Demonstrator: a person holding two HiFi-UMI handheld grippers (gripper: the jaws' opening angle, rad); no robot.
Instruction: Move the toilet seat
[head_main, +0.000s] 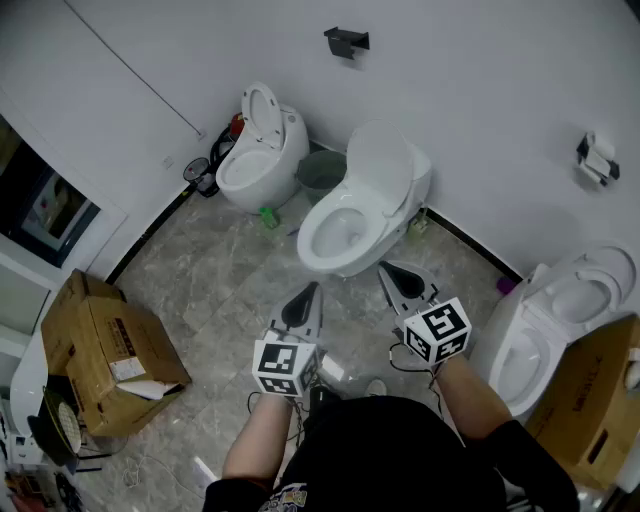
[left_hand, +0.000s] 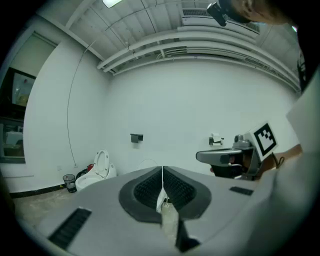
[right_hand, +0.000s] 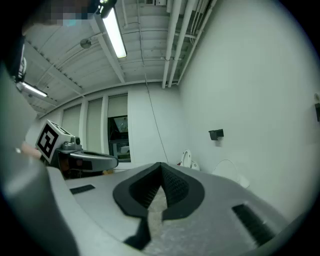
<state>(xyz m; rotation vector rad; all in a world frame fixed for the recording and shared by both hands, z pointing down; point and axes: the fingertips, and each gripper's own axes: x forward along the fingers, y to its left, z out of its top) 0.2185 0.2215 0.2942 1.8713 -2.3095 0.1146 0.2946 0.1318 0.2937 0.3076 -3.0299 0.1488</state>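
both yours are clenched, empty: left gripper (head_main: 311, 288) fingers pressed together, right gripper (head_main: 384, 269) the same. they sit side by side, apart, above the floor (head_main: 220, 280). just ahead of both tips is the middle toilet (head_main: 335, 240). its toilet seat (head_main: 383, 168) stands raised, tilted back toward the wall (head_main: 480, 100), untouched. past it is a bin (head_main: 322, 170), with a second toilet (head_main: 255, 150) beyond your left fingers. a cardboard box (head_main: 100, 345) is well off to their left.

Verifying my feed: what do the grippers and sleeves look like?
The left gripper and right gripper: grey tapered bodies, black ribbed pads, each with a white cube of black square markers. Thin black cables by the wrists. Black top.
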